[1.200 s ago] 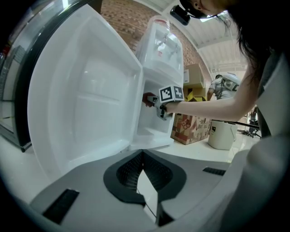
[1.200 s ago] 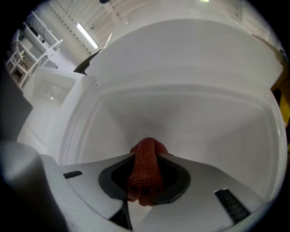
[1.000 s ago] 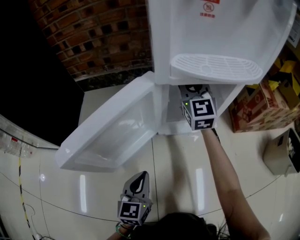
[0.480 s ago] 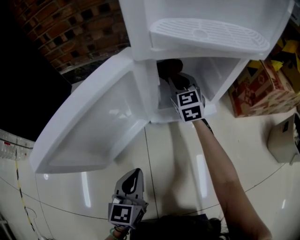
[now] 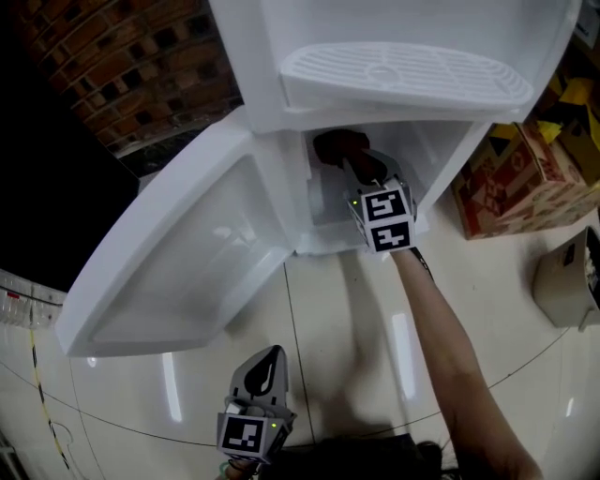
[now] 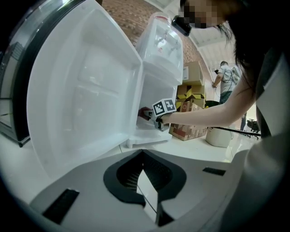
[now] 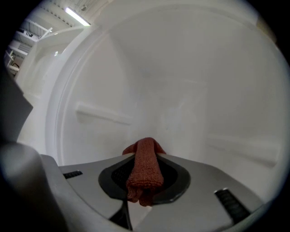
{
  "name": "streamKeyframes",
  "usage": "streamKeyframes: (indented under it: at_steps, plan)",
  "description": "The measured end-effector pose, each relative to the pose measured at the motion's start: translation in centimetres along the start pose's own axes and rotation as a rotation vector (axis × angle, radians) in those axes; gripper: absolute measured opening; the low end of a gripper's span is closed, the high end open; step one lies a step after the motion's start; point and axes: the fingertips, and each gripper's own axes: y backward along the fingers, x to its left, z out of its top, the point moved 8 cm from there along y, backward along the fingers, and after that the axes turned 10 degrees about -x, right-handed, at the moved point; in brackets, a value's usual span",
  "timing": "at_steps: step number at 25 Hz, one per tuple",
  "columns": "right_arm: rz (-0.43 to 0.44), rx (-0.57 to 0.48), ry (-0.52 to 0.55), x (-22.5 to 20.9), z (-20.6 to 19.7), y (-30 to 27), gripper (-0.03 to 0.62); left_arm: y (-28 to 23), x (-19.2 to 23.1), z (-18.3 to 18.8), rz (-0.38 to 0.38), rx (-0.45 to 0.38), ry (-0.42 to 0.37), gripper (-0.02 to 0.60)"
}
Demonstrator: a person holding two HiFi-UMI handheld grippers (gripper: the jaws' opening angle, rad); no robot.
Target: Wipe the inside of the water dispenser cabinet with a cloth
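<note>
Down inside the open cabinet of the water dispenser, the right gripper is reaching in and pinching a rust-red cloth. The jaws are squeezing it into a narrow roll, with just a small tuft poking out toward the far white wall. Can't tell if the cloth is actually touching plastic. The left gripper is hanging low over the floor near the person, jaws together and holding nothing, well apart from the action. The door is standing wide open on the left. What's worrying me: with so little cloth sticking out, the hard jaw tips are probably going to be scraping the wall instead of wiping it. Dragging across those ledges could also be tugging the roll right out of the grip. And the forearm is sitting close to the cabinet's near edge, so a wide sweep could be bumping it.
</note>
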Motion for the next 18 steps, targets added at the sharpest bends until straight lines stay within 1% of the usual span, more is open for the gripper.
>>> streamKeyframes:
  at_steps: [5,7,8,10,13,16,18]
  plan:
    - [-0.151,-0.225,0.014,-4.3,7.2,1.5,0.083,-0.1,0.1,0.2,-0.005,-0.012,0.009,-0.023]
    - [-0.183,-0.266,0.018,-5.5,9.2,1.6,0.083,-0.2,0.0,0.2,-0.011,-0.015,0.009,-0.023]
    - [-0.194,-0.263,0.025,-6.0,9.6,1.5,0.083,-0.1,-0.1,0.2,-0.015,-0.015,0.008,-0.023]
    - [-0.21,-0.224,0.032,-6.7,9.2,1.2,0.083,-0.1,-0.3,0.3,-0.022,-0.016,0.009,-0.023]
    - [-0.2,-0.157,0.026,-6.7,7.8,0.5,0.083,0.0,-0.5,0.6,-0.026,-0.021,0.007,-0.023]
    - [-0.202,-0.061,0.009,-6.1,4.9,0.2,0.083,0.1,-0.4,0.7,-0.022,-0.025,0.004,-0.023]
    - [-0.208,0.019,-0.022,-5.8,2.0,0.5,0.083,0.3,-0.2,0.4,-0.028,-0.021,-0.022,-0.023]
